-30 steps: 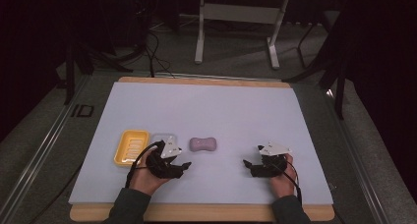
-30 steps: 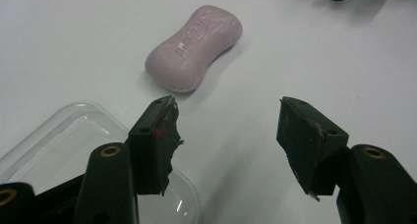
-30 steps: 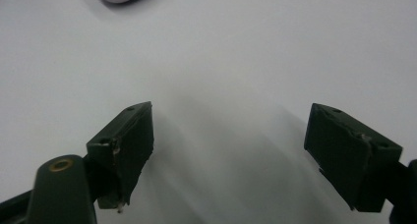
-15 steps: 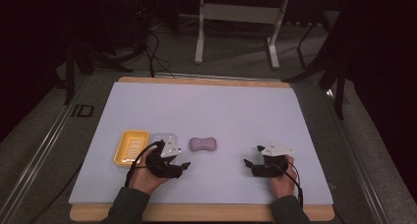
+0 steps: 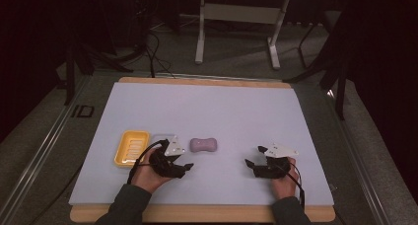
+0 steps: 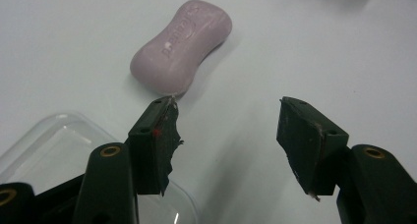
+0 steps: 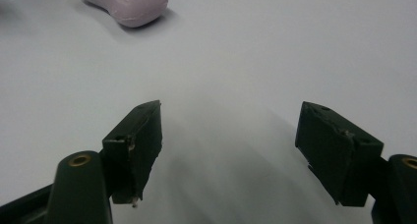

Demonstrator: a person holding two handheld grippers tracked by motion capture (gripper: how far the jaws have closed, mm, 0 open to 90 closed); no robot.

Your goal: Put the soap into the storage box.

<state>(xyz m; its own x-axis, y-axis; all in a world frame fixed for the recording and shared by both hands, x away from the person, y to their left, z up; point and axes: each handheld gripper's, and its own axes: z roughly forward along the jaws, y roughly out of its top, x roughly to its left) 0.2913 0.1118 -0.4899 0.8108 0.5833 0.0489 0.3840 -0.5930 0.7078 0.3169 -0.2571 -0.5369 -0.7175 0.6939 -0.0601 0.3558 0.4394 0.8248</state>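
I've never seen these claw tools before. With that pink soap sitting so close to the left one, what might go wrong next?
The left gripper stands open beside the pink waisted soap bar, not around it. Closing now could nudge the smooth bar away. The clear plastic lid lies under one jaw and might get knocked or caught. The yellow ribbed soap dish also sits close by.

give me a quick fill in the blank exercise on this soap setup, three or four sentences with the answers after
1. The bar of soap on the white table is pale ____ in colour.
2. The soap dish to the left of the clear lid is ____ in colour.
3. Nothing sits between the jaws of the left gripper; they stand ____.
4. In the high view, the gripper lying nearer the soap is the ____ one, not the right gripper.

Missing words: purple; yellow; open; left
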